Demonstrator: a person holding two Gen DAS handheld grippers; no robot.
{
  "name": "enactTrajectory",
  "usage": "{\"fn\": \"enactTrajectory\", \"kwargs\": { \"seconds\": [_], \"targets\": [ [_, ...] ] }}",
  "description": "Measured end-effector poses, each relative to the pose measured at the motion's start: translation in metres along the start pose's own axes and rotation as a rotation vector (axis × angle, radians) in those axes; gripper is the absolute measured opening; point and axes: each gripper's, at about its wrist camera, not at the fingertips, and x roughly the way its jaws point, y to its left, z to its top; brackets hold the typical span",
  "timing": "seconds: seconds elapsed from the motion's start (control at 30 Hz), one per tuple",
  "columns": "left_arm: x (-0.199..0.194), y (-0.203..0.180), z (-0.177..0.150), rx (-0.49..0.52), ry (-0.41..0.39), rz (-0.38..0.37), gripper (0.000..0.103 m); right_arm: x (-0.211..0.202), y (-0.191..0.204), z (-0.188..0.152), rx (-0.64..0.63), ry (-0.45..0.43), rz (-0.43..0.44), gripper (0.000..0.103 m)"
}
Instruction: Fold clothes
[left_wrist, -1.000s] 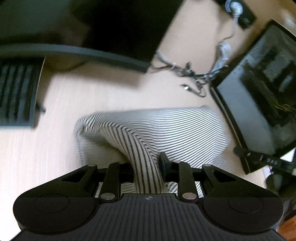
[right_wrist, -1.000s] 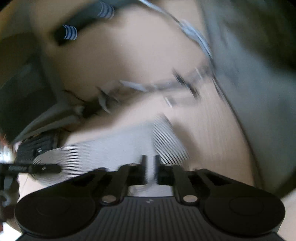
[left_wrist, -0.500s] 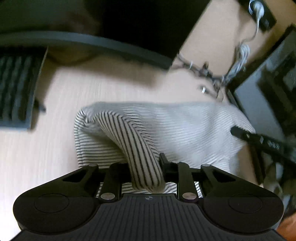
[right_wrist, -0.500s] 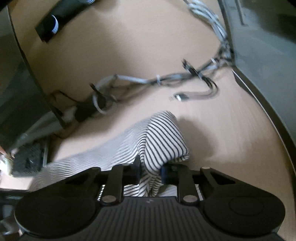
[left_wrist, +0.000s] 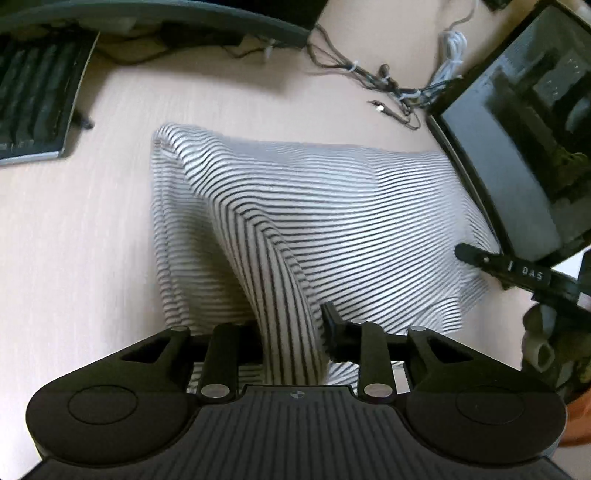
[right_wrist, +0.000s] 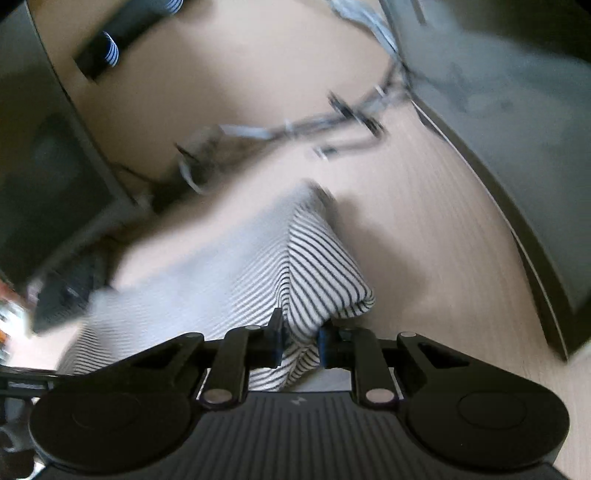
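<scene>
Pinching striped garment (left_wrist: 332, 206) between both grippers' jaws above desk (left_wrist: 74, 240)

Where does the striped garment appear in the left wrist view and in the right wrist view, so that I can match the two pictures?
Left wrist view: the striped garment fills the centre, one ridge running down into the left gripper.
Right wrist view: the striped garment sits at lower centre, blurred on its left, a fold pinched in the right gripper.
Shared landmark: the bundle of cables on the wooden surface beyond the garment.
</scene>
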Motion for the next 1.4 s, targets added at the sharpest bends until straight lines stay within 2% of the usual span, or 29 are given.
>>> {"fn": "enactTrajectory", "kwargs": {
  "seconds": [0.03, 0.1, 0.17, 0.2, 0.23, 0.3, 0.37, 0.4, 0.5, 0.63, 0.67, 0.7, 0.77, 0.87, 0.93, 1.0, 1.07, 1.17, 1.37, 1.4],
  "targets": [
    [-0.002, 0.001, 0.001, 0.0, -0.003, 0.004, 0.039, -0.001, 0.0, -0.002, -0.003, -0.006, -0.011, 0.021],
    [-0.01, -0.002, 0.003, 0.022, -0.023, 0.033, 0.044, -0.005, 0.002, -0.004, -0.007, -0.018, -0.035, 0.03],
    [-0.023, -0.006, 0.008, 0.035, -0.05, 0.031, 0.046, -0.012, 0.006, -0.006, -0.014, -0.029, -0.065, 0.037],
    [-0.029, -0.01, 0.011, 0.041, -0.067, 0.025, 0.051, -0.018, 0.008, -0.008, -0.023, -0.039, -0.081, 0.039],
    [-0.036, -0.015, 0.015, 0.047, -0.088, 0.011, 0.053, -0.023, 0.01, -0.011, -0.026, -0.053, -0.095, 0.04],
    [-0.048, -0.022, 0.016, 0.065, -0.125, -0.034, 0.067, -0.036, 0.014, -0.018, -0.021, -0.081, -0.121, 0.046],
    [-0.058, -0.03, 0.017, 0.083, -0.152, -0.093, 0.079, -0.045, 0.017, -0.025, -0.016, -0.094, -0.14, 0.048],
    [-0.059, -0.035, 0.017, 0.089, -0.154, -0.132, 0.08, -0.05, 0.018, -0.028, -0.013, -0.1, -0.15, 0.052],
    [-0.057, -0.045, 0.013, 0.099, -0.148, -0.21, 0.081, -0.062, 0.029, -0.03, -0.071, -0.111, -0.185, 0.054],
    [-0.044, -0.054, 0.002, 0.049, -0.098, -0.22, 0.078, -0.066, 0.05, -0.014, -0.23, -0.124, -0.14, 0.054],
    [-0.039, -0.056, 0.0, 0.039, -0.084, -0.215, 0.073, -0.066, 0.056, -0.009, -0.275, -0.127, -0.125, 0.05],
    [-0.034, -0.056, -0.003, 0.023, -0.074, -0.203, 0.064, -0.06, 0.061, -0.004, -0.318, -0.12, -0.111, 0.036],
    [-0.026, -0.056, -0.009, -0.009, -0.055, -0.175, 0.055, -0.044, 0.071, 0.008, -0.405, -0.103, -0.085, 0.029],
    [-0.014, -0.05, -0.011, -0.129, -0.041, -0.15, 0.051, -0.025, 0.07, 0.019, -0.477, -0.076, -0.045, 0.029],
    [-0.005, -0.051, -0.009, -0.166, -0.053, -0.115, 0.05, -0.014, 0.063, 0.023, -0.499, -0.057, -0.018, 0.029],
    [0.001, -0.052, -0.004, -0.186, -0.081, -0.049, 0.049, -0.004, 0.056, 0.027, -0.521, -0.038, 0.009, 0.03],
    [0.007, -0.05, 0.0, -0.247, -0.094, -0.02, 0.047, 0.007, 0.048, 0.031, -0.543, -0.019, 0.036, 0.03],
    [0.013, -0.053, 0.013, -0.247, -0.122, 0.018, 0.048, 0.024, 0.038, 0.037, -0.576, 0.009, 0.077, 0.031],
    [0.029, -0.063, 0.049, -0.215, -0.153, 0.113, 0.049, 0.001, 0.028, 0.01, -0.489, 0.077, 0.207, 0.033],
    [0.032, -0.066, 0.054, -0.197, -0.158, 0.125, 0.051, -0.003, 0.027, 0.005, -0.474, 0.088, 0.229, 0.036]
  ]
}}
